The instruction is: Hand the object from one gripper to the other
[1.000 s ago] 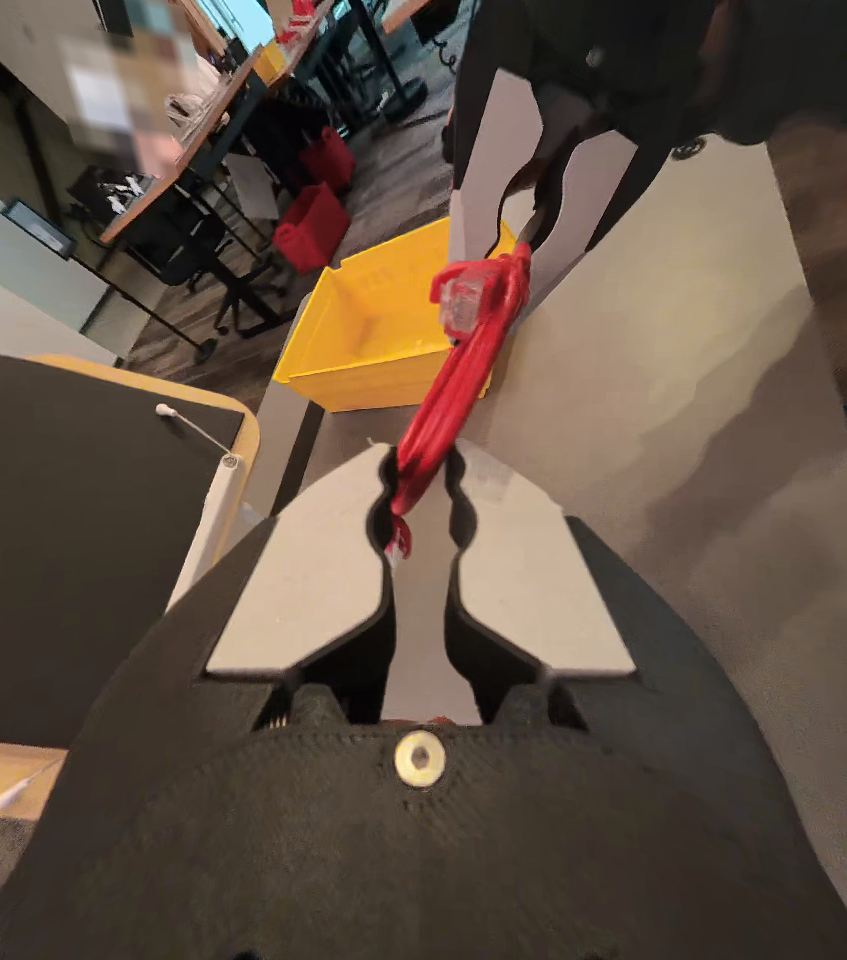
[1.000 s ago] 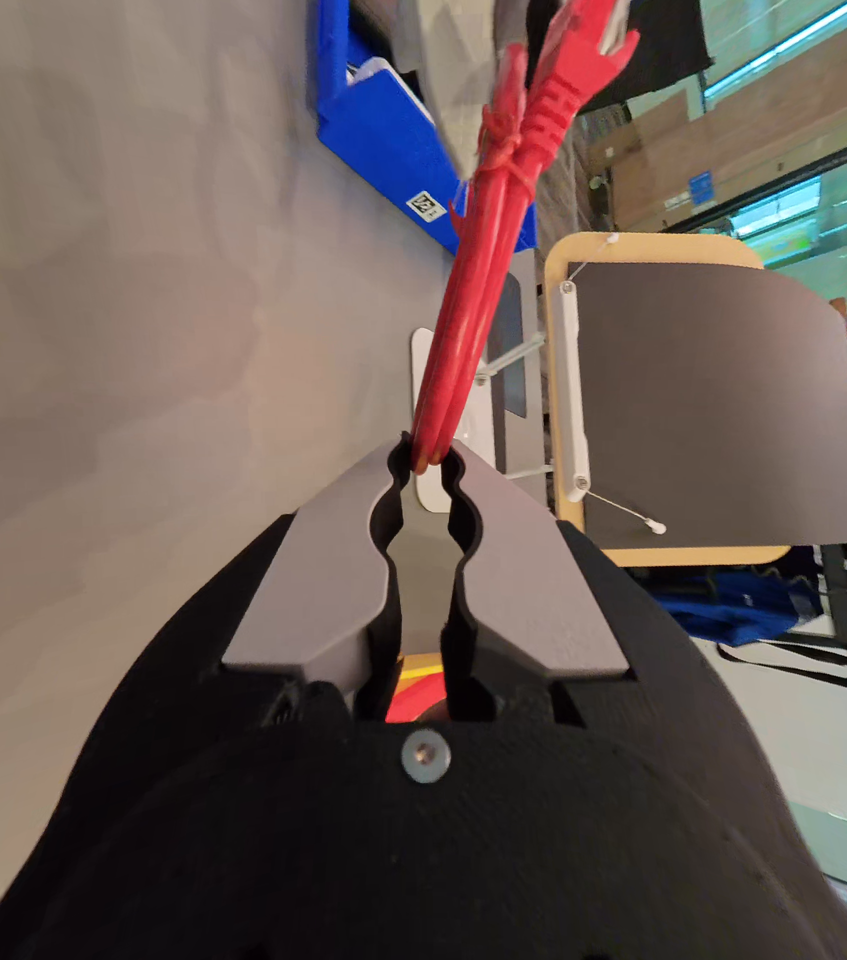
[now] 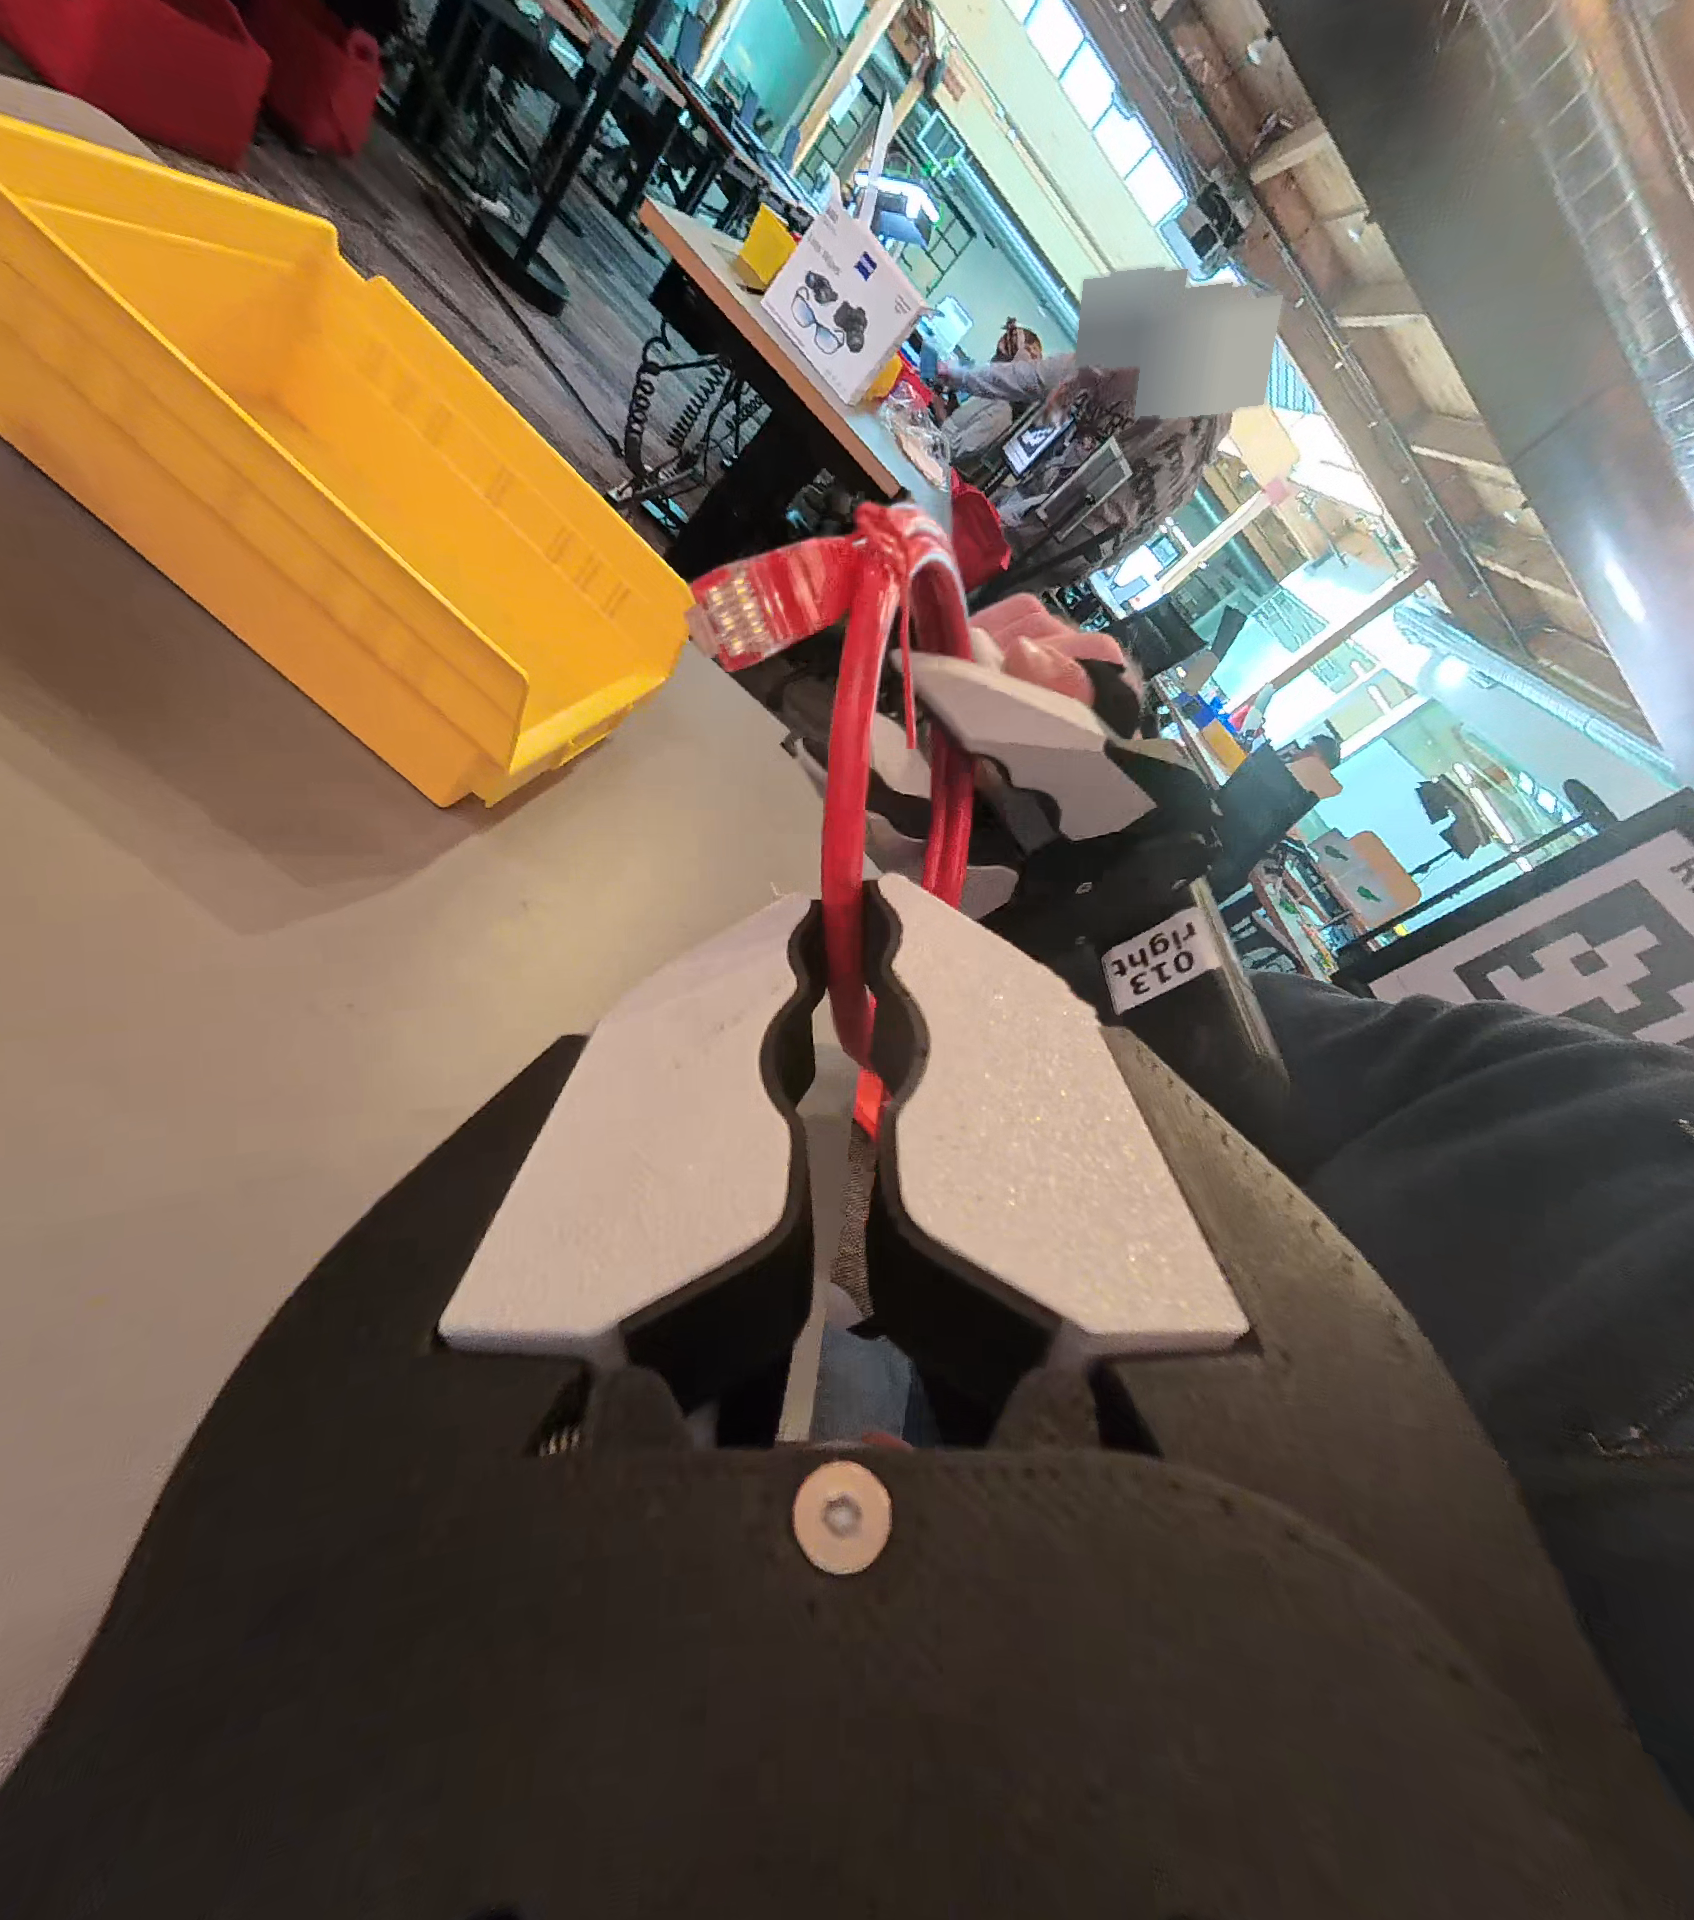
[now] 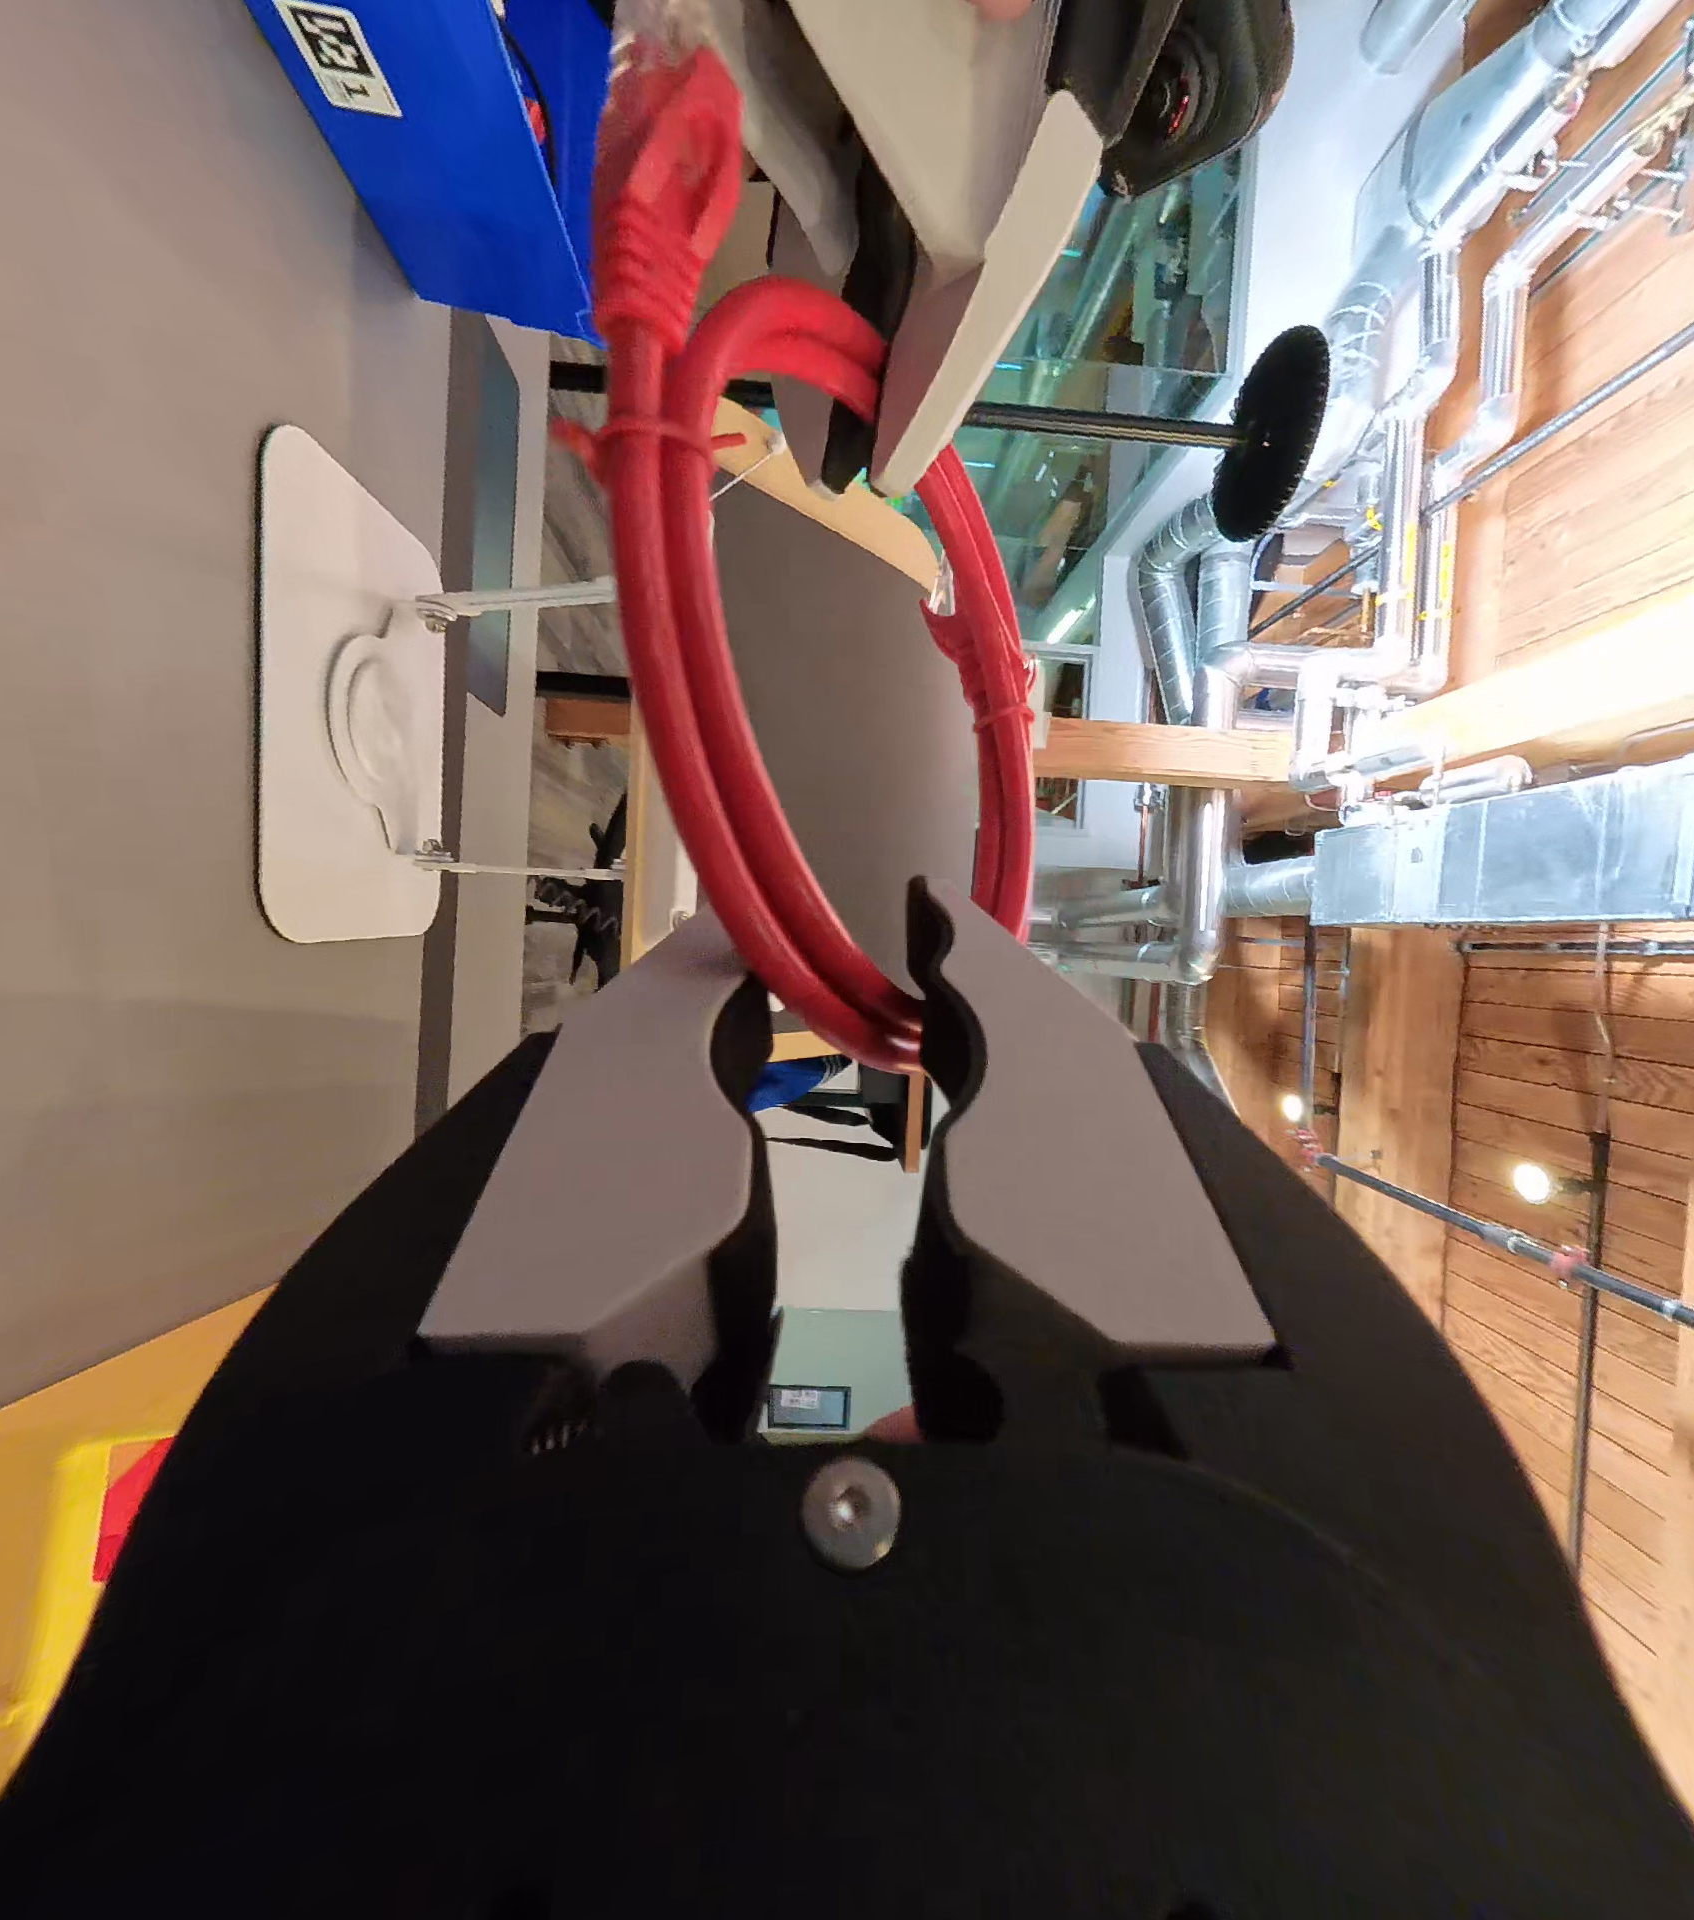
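- Kept the left gripper (image 3: 848, 930) closed to a narrow slit, pinching one strand of the red cable (image 3: 843, 790) between the notched tips.
- Saw, in the right wrist view, those same grey fingers (image 4: 968, 260) clamped on the top of the coil.
- Left the right gripper (image 4: 817, 920) clearly parted, with the coil's lower bend (image 4: 853, 997) passing through the gap and lying against one inner notch only; not squeezed.
- Held the tied coil in the air above the grey table (image 3: 95, 935), strung between both tools, one plug (image 3: 739, 618) pointing toward the yellow bin (image 3: 230, 416).
- Noted a white printed sticker (image 3: 1160, 961) on the right tool's body, a black-and-white marker board (image 3: 1601, 966) behind it, and a white code label (image 4: 339, 52) on the blue bin (image 4: 448, 177).
- Spotted a printed white box (image 3: 838, 301) on a far desk.
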Motion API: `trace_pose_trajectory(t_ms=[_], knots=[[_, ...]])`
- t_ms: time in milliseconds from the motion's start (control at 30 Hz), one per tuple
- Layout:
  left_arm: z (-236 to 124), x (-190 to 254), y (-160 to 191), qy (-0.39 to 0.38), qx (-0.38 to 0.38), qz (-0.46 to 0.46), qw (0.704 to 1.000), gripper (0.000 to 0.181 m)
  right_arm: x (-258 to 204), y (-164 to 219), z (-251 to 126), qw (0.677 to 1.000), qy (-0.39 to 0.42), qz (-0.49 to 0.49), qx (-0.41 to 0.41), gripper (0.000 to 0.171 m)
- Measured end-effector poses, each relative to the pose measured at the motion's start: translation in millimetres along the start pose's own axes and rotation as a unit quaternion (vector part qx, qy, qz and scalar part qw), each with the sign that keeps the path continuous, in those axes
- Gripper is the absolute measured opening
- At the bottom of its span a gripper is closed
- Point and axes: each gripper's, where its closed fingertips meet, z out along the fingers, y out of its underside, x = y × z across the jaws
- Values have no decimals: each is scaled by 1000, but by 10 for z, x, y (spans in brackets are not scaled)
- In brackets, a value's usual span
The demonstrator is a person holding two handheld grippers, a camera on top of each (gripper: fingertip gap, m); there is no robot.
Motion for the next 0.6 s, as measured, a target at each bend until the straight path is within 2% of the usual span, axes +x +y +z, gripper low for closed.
trace_pose_trajectory(t_ms=[100, 200, 300, 400, 500, 600], knots=[[-3, -3, -22, 13, 3, -4, 1000, 10, -78, -33, -6, 999, -43, 16, 10, 2], [-52, -108, -83, -25, 16, 53, 998, 25, -158, -43, -23, 991, -114, 70, 19, 1], [-176, -192, -148, -68, 25, 120, 990, 51, -216, -4, -66, 974, -192, 118, 21, 0], [-331, -134, -223, -100, 32, 190, 976, 57, -290, 33, -141, 950, -281, 136, 16, 1], [-384, 47, -234, -157, -7, 304, 940, 60, -389, 71, -217, 910, -382, 160, 4, 1], [-213, 187, -42, -214, -104, 421, 875, 60, -493, 86, -309, 868, -474, 145, -19, 0]])
